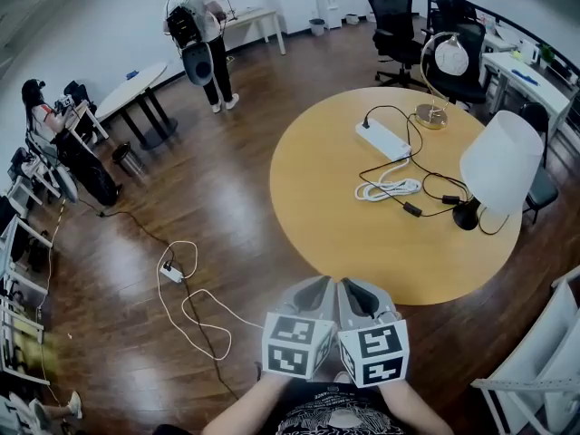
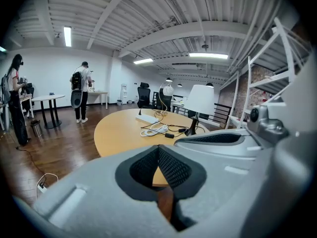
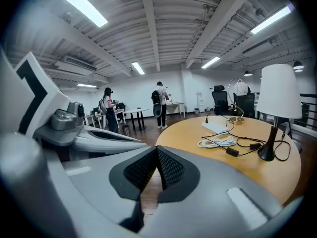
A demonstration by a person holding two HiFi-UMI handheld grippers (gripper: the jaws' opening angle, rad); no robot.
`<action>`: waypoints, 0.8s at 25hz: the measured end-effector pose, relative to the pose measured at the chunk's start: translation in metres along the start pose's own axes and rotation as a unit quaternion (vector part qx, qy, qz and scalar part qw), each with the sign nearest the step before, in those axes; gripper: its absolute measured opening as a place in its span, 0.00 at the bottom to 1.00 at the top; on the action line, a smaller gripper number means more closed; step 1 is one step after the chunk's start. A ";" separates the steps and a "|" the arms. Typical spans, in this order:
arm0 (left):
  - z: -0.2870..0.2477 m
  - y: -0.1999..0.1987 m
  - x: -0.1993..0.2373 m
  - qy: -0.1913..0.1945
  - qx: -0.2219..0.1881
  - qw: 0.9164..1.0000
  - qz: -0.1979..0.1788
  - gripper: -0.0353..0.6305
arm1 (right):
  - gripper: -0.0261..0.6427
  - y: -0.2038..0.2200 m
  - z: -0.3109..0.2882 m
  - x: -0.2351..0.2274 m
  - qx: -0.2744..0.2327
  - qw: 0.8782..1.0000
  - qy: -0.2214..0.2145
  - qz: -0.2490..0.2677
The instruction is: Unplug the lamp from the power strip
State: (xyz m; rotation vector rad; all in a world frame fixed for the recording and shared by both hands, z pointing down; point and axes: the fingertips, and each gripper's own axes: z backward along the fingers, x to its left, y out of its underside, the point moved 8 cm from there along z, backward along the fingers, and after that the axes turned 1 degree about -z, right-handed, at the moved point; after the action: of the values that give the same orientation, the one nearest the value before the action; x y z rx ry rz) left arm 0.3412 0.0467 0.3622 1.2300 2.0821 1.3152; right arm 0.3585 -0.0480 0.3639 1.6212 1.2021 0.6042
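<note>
Lamp (image 1: 500, 166) near power strip (image 1: 383, 140) on table (image 1: 326, 198), left tool (image 1: 313, 286) and right tool (image 1: 361, 288) closed, empty

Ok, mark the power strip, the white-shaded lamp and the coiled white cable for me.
power strip (image 1: 382, 140): head view, middle of its white body.
white-shaded lamp (image 1: 501, 161): head view, on the shade.
coiled white cable (image 1: 388, 189): head view, middle of the coil.

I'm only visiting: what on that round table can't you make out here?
- Head view: which socket of the power strip each black cord enters; too small.
- Head view: the white lamp, its stem mostly hidden under its own shade.
- Both gripper views: the power strip's sockets, seen edge-on and far off.
- Right gripper view: the gold lamp, its cord too thin to follow.
</note>
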 end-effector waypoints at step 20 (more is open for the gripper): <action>-0.072 -0.066 0.205 0.150 0.025 0.987 -0.050 0.06 | 0.04 -0.065 -0.184 0.051 0.006 0.986 0.159 -0.055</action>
State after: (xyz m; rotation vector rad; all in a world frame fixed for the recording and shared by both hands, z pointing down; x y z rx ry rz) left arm 0.1495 0.1676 0.3656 0.9800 2.3628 1.4848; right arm 0.1993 0.0762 0.3680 1.4926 1.5190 0.8068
